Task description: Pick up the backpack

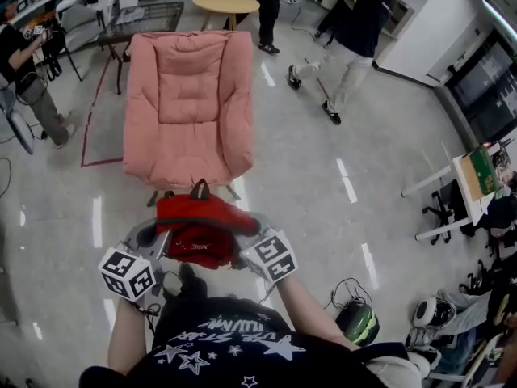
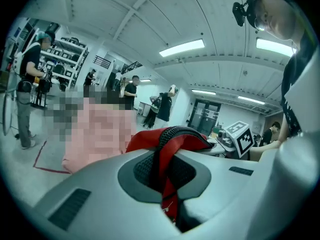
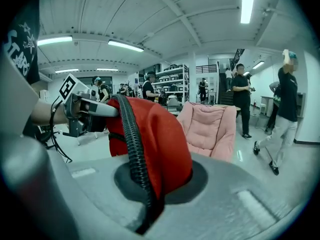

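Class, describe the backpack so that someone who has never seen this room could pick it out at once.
Find the big pink padded chair on the grey floor. Just in front of its near edge, the backpack is held up by the left claw and the right claw. It is the only bright red thing there, edged in black.

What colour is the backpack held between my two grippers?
The red fabric backpack is red with black mesh trim; the head view shows it best.

place: lab hall | cues: storage shelves point(image 3: 175, 79), strip lights point(image 2: 182, 47), glossy floor point(image 1: 388, 160)
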Demonstrator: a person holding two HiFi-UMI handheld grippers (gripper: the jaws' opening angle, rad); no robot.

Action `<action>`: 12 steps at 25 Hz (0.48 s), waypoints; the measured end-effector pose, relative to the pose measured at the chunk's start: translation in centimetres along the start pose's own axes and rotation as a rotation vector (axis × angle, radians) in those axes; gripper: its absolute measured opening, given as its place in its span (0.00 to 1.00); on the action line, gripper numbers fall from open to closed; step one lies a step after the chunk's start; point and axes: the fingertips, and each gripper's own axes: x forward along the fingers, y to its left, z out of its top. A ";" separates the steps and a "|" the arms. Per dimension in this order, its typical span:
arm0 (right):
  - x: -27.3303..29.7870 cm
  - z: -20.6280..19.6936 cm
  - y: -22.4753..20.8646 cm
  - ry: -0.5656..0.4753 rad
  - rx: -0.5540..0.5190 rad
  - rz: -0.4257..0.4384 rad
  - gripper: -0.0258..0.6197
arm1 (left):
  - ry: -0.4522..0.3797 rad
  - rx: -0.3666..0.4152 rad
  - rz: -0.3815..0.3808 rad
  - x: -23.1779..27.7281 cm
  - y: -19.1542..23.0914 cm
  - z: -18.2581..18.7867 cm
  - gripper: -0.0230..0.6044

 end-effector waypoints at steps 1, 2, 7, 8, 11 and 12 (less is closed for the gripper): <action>-0.6 -0.3 0.1 -0.002 0.003 0.001 0.05 | 0.002 0.007 0.002 -0.1 -0.7 -0.2 0.07; -1.2 -0.7 0.3 -0.004 0.005 0.003 0.05 | 0.003 0.014 0.004 -0.3 -1.3 -0.5 0.07; -4.6 -2.2 1.6 -0.010 -0.001 0.023 0.05 | -0.005 0.025 0.025 -1.7 -4.9 -1.8 0.07; -5.3 -2.5 1.8 -0.012 -0.006 0.026 0.05 | -0.006 0.029 0.030 -2.0 -5.6 -2.0 0.07; -7.0 -3.3 2.6 -0.017 -0.017 0.033 0.05 | -0.012 0.034 0.042 -2.9 -7.5 -3.0 0.07; -7.5 -3.5 2.8 -0.020 -0.020 0.035 0.05 | -0.017 0.033 0.046 -3.2 -8.1 -3.2 0.07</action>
